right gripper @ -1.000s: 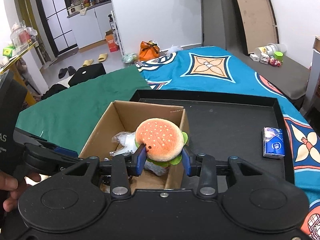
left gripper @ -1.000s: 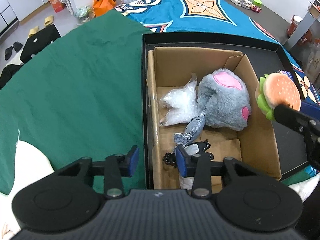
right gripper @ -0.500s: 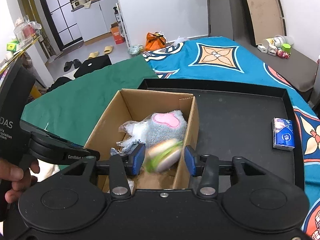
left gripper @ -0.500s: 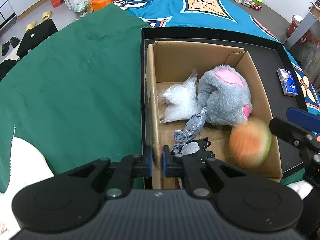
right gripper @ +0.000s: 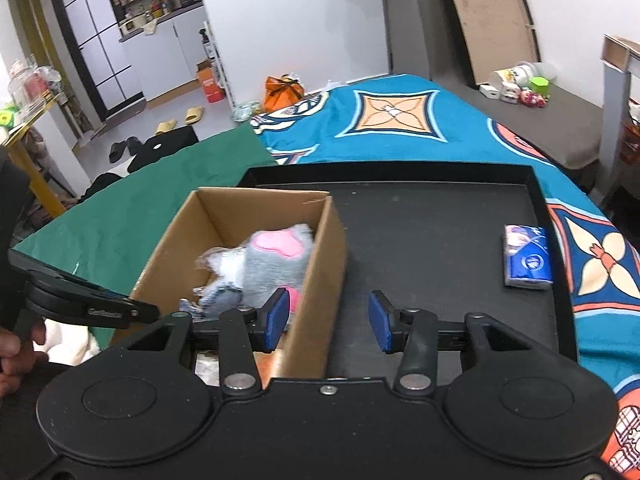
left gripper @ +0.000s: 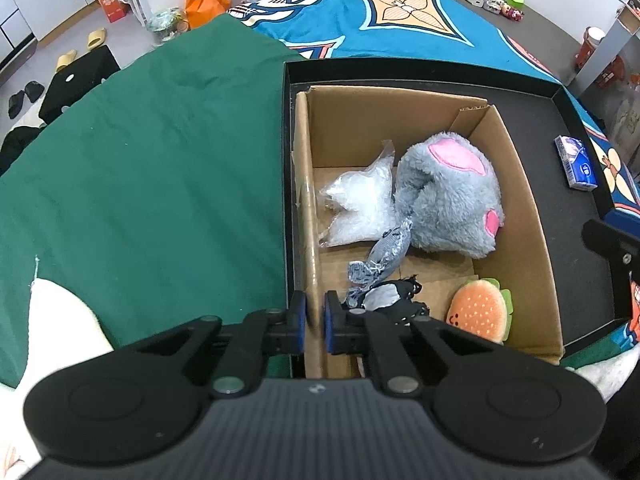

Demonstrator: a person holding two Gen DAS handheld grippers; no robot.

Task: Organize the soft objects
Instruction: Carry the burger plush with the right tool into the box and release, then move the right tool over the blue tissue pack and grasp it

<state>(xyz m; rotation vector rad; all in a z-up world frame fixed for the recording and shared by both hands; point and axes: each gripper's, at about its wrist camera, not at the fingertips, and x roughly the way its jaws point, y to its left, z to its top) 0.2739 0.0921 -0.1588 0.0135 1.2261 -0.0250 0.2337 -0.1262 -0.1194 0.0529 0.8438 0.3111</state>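
Bedroom clutter rings the work: a green cloth (left gripper: 140, 184) on the left, a patterned blue blanket (right gripper: 400, 120) beyond, and on them a black tray (right gripper: 440, 240) carrying the cardboard box (left gripper: 524, 208) I am filling. My left gripper (left gripper: 315, 326) is pinched shut on the near end of the box's left wall, one pad outside, one inside, and that hold is worth keeping firm so the box cannot skid or tip. Inside lie a grey plush (left gripper: 452, 196) with pink patches, a clear plastic bag (left gripper: 360, 204), a scrap of denim (left gripper: 384, 252), something black and tangled (left gripper: 400, 304), and the burger plush (left gripper: 480, 314) in the near right corner, lying free. My right gripper (right gripper: 328, 322) stands moderately wide with no object in its grip; the box's right wall sits between the pads in view, though I cannot tell whether they touch it. I judge the next soft item to be the blue tissue pack (right gripper: 526, 258) on the tray's right side, well apart from the box. To fetch it well I would clear the cardboard edge, come down over the pack's short width, and squeeze gently. White lettering on the left tool's arm in the right view is too blurred to read; the tissue pack's print is also illegible.
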